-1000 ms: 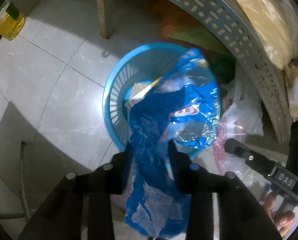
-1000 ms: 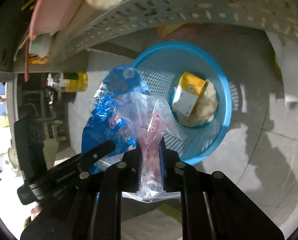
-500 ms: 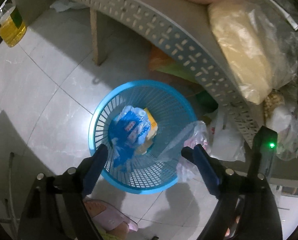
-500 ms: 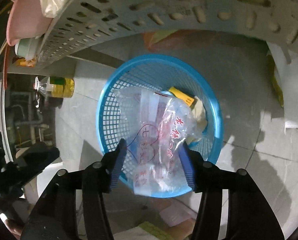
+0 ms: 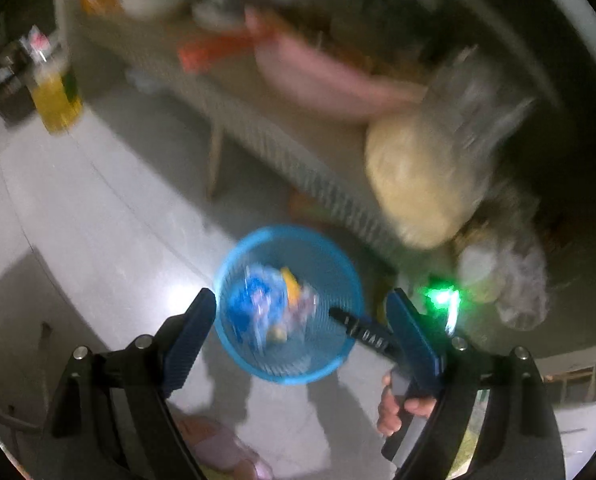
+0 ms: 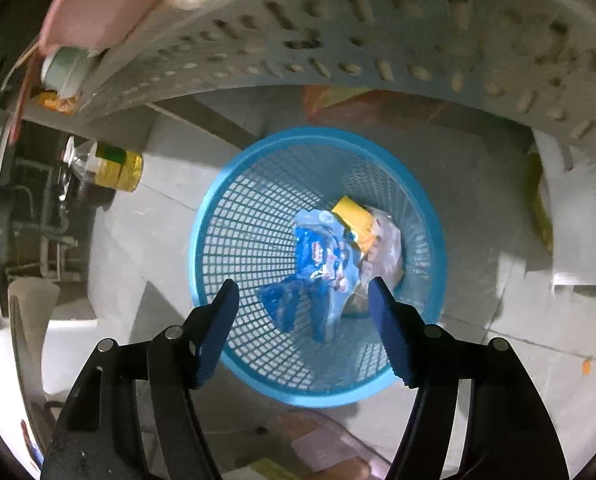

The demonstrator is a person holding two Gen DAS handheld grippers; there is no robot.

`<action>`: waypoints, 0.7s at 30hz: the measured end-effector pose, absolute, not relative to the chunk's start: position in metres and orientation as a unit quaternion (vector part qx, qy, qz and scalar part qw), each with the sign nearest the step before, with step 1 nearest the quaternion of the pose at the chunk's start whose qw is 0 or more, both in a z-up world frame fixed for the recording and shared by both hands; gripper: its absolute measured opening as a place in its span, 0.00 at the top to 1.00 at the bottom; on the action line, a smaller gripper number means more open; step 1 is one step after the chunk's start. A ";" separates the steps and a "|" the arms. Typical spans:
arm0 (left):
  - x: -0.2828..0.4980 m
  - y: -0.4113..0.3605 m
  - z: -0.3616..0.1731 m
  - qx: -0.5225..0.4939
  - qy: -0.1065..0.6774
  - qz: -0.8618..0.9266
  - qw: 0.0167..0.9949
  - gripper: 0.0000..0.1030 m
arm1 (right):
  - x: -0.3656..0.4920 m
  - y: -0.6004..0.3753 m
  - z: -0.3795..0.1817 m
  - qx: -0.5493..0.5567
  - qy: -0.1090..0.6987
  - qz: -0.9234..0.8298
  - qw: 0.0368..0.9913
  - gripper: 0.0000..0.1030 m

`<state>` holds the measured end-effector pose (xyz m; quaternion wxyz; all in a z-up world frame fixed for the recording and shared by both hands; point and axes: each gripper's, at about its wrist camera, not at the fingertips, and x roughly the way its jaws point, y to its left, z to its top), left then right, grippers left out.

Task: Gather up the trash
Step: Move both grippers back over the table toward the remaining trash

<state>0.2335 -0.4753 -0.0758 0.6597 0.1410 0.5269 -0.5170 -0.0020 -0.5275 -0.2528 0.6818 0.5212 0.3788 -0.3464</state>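
Blue basket [image 6: 218, 264], three wrappers inside

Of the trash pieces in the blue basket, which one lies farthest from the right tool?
The yellow carton, at the far side of the basket. The blue wrapper sprawls nearer the open right tool, and the clear bag lies beside the carton.
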 end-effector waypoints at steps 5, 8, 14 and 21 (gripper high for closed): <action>0.220 -0.414 -0.005 0.125 0.451 -0.542 0.698 0.11 | 0.001 -0.492 -0.221 0.478 0.374 -0.341 0.718 0.38; 0.211 -0.372 0.029 0.107 0.405 -0.548 0.724 0.09 | 0.001 -0.466 -0.195 0.455 0.371 -0.333 0.738 0.37; 0.207 -0.277 0.065 0.055 0.374 -0.531 0.759 0.05 | 0.004 -0.426 -0.132 0.395 0.360 -0.308 0.787 0.35; 0.205 -0.158 0.077 -0.020 0.343 -0.482 0.806 0.05 | 0.038 -0.387 -0.060 0.352 0.325 -0.256 0.840 0.31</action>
